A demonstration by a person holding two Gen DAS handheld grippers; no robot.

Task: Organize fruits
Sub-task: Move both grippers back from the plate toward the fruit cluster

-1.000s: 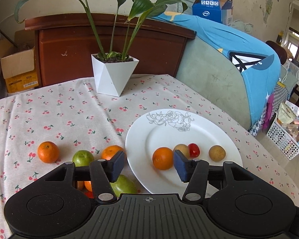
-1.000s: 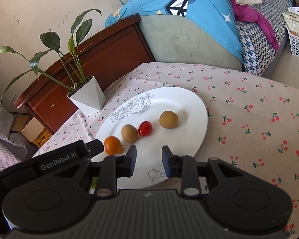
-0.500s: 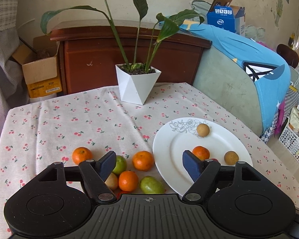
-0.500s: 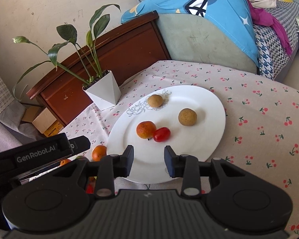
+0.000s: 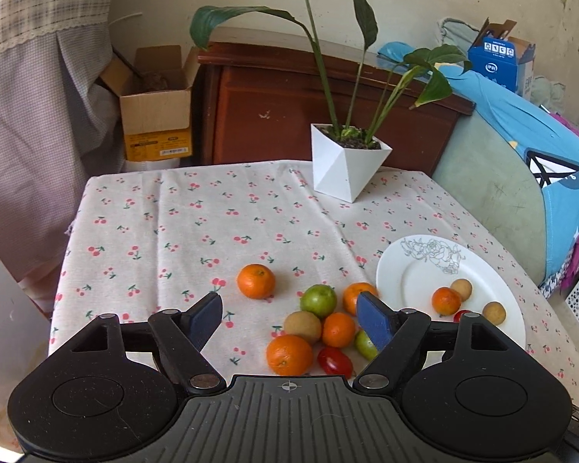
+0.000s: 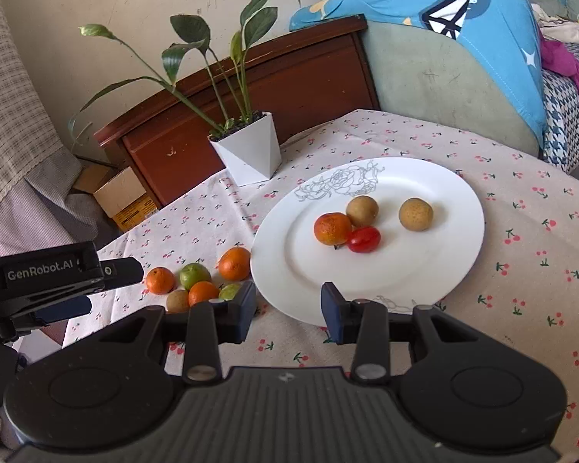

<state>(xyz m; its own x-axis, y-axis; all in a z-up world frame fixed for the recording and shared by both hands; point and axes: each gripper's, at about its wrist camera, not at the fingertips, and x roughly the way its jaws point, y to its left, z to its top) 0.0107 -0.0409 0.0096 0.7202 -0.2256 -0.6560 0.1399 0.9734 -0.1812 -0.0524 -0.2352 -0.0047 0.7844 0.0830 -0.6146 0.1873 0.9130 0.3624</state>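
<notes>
A white plate (image 6: 436, 270) holds an orange (image 6: 332, 227), a red tomato (image 6: 363, 239) and two brown fruits (image 6: 415, 214). The plate also shows in the left wrist view (image 5: 413, 281). Left of it on the cloth lies a cluster of loose fruit: oranges (image 5: 288, 354), a green fruit (image 5: 318, 300), a brown fruit (image 5: 302, 326) and a red tomato (image 5: 335, 360); one orange (image 5: 256, 281) lies apart. My left gripper (image 5: 289, 320) is open and empty above the cluster. My right gripper (image 6: 288, 306) is open and empty at the plate's near rim.
A white pot with a leafy plant (image 5: 347, 162) stands at the table's far side. Behind it are a wooden cabinet (image 5: 328, 112) and a cardboard box (image 5: 156, 115). A bed with blue bedding (image 6: 463, 50) lies to the right. The table's left edge (image 5: 67, 254) is near.
My left gripper has swung left, away from the plate, and stands over the loose fruit; its jaws have opened wider. The right gripper has drawn back and opened a little. A brown fruit rolled on the plate.
</notes>
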